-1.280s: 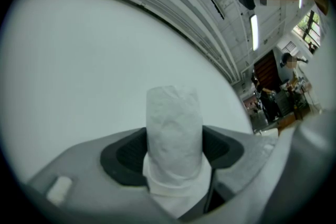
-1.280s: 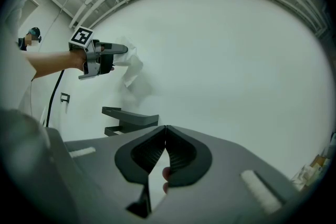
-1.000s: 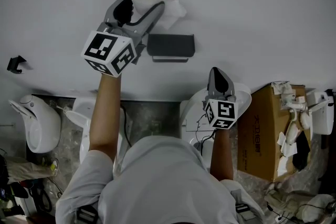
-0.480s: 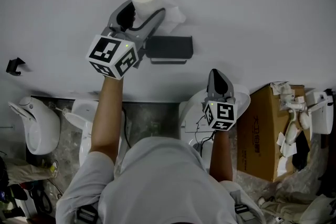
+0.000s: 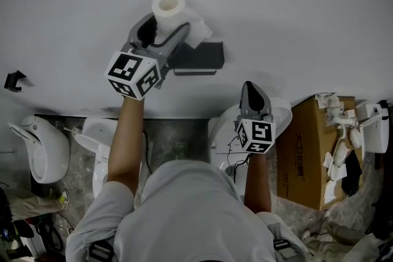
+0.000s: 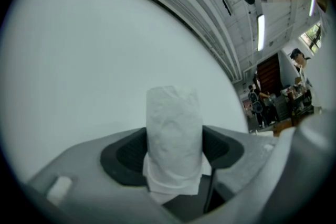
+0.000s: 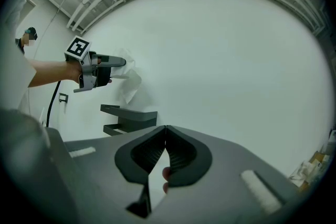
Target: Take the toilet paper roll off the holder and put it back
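Observation:
A white toilet paper roll [image 5: 169, 5] is held in front of the white wall, above and left of the dark grey holder [image 5: 196, 57]. My left gripper [image 5: 163, 26] is shut on the roll, and a loose sheet hangs from the roll toward the holder. In the left gripper view the roll [image 6: 174, 134] stands upright between the two dark pads [image 6: 126, 157], which press its sides. My right gripper [image 5: 252, 88] is lower and to the right, shut with nothing in it. From the right gripper view [image 7: 166, 129] the holder [image 7: 128, 119] is bare, and the left gripper [image 7: 98, 68] is above it.
Below the wall stand a urinal [image 5: 35, 145] at the left and two white toilets [image 5: 98, 138]. A cardboard box [image 5: 310, 150] with clutter on it is at the right. A small black hook [image 5: 12, 79] sticks out of the wall at the far left.
My left gripper has carried the roll down the picture, closer to the holder. The right gripper has hardly moved.

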